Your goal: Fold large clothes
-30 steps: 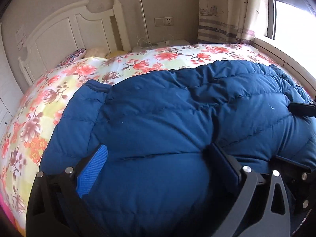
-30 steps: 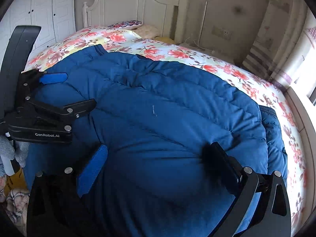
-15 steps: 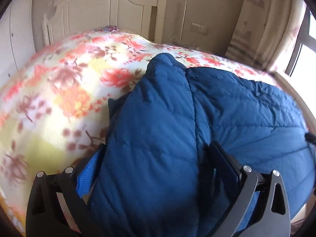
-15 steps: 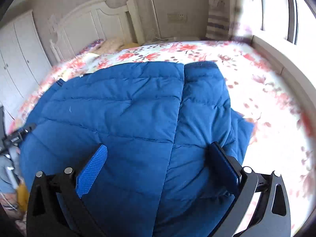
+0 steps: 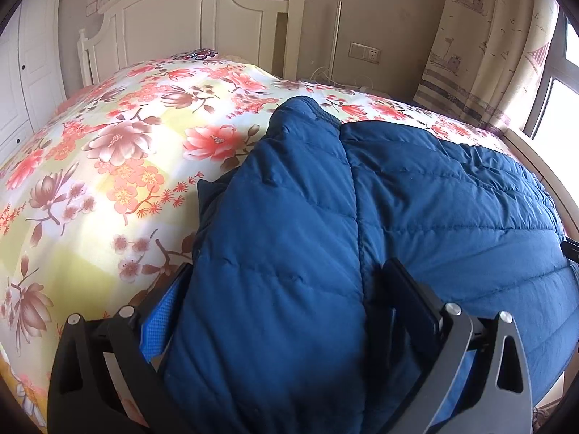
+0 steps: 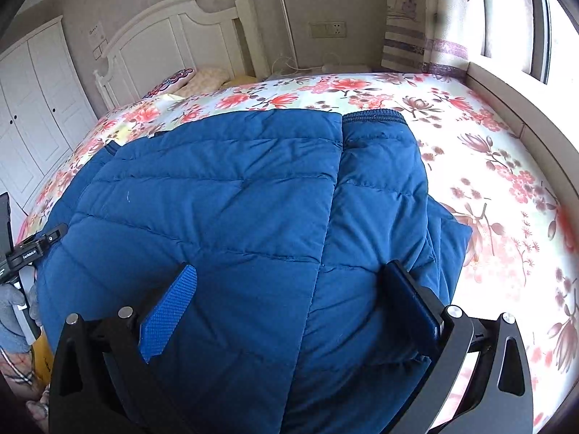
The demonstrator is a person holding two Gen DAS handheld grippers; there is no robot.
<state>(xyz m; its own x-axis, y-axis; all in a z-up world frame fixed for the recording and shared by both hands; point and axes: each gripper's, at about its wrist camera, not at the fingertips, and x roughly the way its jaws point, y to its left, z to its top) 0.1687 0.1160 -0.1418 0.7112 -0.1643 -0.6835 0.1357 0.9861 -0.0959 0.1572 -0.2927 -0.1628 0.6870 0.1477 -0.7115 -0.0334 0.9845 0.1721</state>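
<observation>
While the blue jacket (image 6: pixel 235 199) lies spread on the floral bed (image 6: pixel 499 166), both grippers sit low at its near edge, fingers wide apart: the left gripper (image 5: pixel 282 307) straddles one sleeve, the right gripper (image 6: pixel 289 300) the other.

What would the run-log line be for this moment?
item: quilted blue down jacket on floral bedsheet | left gripper: open | right gripper: open
</observation>
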